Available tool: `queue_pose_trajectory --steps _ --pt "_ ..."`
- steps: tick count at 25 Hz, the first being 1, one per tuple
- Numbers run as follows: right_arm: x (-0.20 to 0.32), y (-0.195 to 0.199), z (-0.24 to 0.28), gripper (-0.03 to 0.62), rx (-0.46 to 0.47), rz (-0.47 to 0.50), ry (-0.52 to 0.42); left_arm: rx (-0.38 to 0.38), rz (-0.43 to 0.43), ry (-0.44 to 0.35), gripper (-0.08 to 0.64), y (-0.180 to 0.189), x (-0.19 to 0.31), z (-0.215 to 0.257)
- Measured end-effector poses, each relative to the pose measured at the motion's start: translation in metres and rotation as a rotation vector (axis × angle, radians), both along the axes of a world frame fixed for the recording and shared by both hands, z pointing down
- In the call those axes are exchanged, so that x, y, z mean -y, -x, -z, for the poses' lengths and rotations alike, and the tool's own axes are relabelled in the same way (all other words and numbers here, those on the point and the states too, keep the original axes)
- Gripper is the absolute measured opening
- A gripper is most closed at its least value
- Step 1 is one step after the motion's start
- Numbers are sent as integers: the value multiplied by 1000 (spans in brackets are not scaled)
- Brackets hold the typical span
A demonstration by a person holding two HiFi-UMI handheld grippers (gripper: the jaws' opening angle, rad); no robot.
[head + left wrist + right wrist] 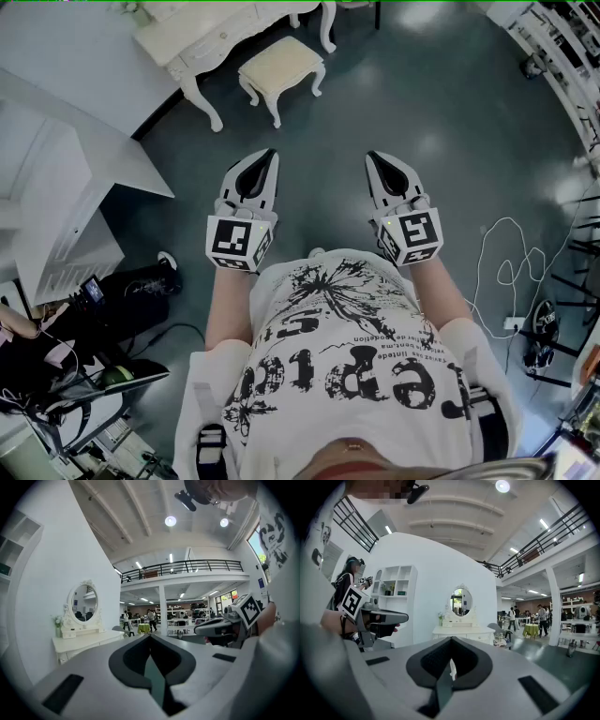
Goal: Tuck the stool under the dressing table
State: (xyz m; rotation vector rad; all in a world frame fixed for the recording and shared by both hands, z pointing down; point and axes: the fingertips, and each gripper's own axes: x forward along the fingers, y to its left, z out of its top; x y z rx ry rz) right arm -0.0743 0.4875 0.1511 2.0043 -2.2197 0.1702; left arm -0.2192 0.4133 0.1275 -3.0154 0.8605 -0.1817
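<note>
Head view, outward from the hands: left gripper (270, 156) and right gripper (373, 157) side by side, jaws pressed together on nothing, tips aimed ahead over the grey floor (450, 112). Well beyond them, stool (281, 64) upright on its legs, not yet tucked, just before the dressing table (216, 33). Long axis set along that surface's front edge.

Floor (469, 122): dark grey, glossy, catching the ceiling lights in pale patches.
Wall (426, 569): white, curved, with a white open shelf unit (407, 581) against it.
Ceiling: white beams (136, 513); 2 round lamps (170, 521), lit.
Mezzanine: black railing (187, 566), carried on a white pillar (162, 611).
Window (259, 550): daylight, at the right edge.
Small table under a green cloth (530, 630), far down the hall.
White cable (511, 272), looped on the floor.
</note>
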Motion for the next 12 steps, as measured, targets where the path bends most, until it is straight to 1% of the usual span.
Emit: queue_pose_trajectory --steps 5,9,12 --pt "-6 3 -5 17 9 -5 9 3 -8 0 20 2 -8 -2" --pt "10 8 -13 17 17 -11 28 1 -8 20 20 8 9 -11" --pt "17 7 -16 17 40 -46 22 -3 -5 32 20 12 19 -16"
